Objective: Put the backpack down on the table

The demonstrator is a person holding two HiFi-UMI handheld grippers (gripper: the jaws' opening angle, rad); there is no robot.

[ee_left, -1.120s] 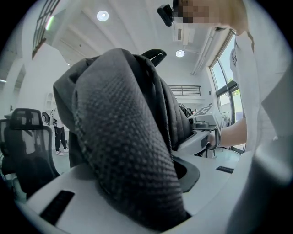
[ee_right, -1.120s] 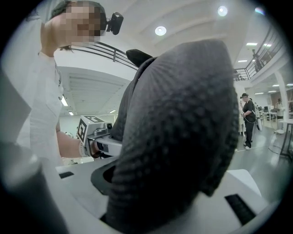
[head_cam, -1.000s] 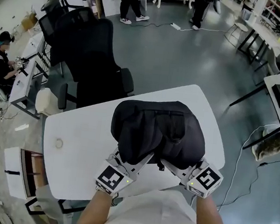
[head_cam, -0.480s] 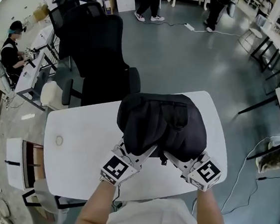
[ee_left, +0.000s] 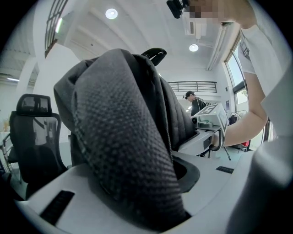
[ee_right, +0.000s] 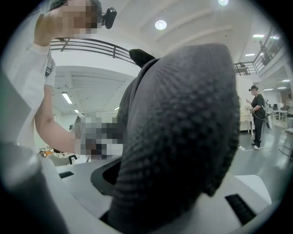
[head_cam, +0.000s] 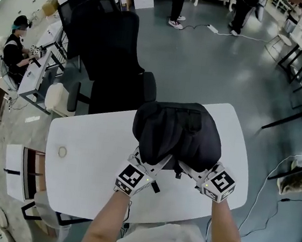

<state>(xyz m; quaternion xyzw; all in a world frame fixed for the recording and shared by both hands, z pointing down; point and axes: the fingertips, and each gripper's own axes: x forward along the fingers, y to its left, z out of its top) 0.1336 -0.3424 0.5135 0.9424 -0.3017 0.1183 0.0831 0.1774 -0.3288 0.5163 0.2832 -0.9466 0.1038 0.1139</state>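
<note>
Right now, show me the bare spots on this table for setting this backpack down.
Widest bare patch: the table between the small ring and the backpack. A narrow strip borders the right edge. Crowded mid-table, under the backpack.

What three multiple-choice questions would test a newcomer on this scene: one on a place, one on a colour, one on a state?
1. Where is the office chair?
A. Beyond the far edge of the table
B. Lying on the tabletop
C. Beside the person at the near edge

2. What colour is the backpack?
A. Red
B. Yellow
C. Black

3. What is the left hand-held gripper doing?
A. Hanging open and empty
B. Gripping a padded part of the backpack
C. Lying on the floor

Answers: 1 A, the head view shows the chair standing on the floor past the table's far edge. 2 C, the backpack is black in every view. 3 B, the left gripper view shows padded mesh fabric filling the space between the jaws.
</note>
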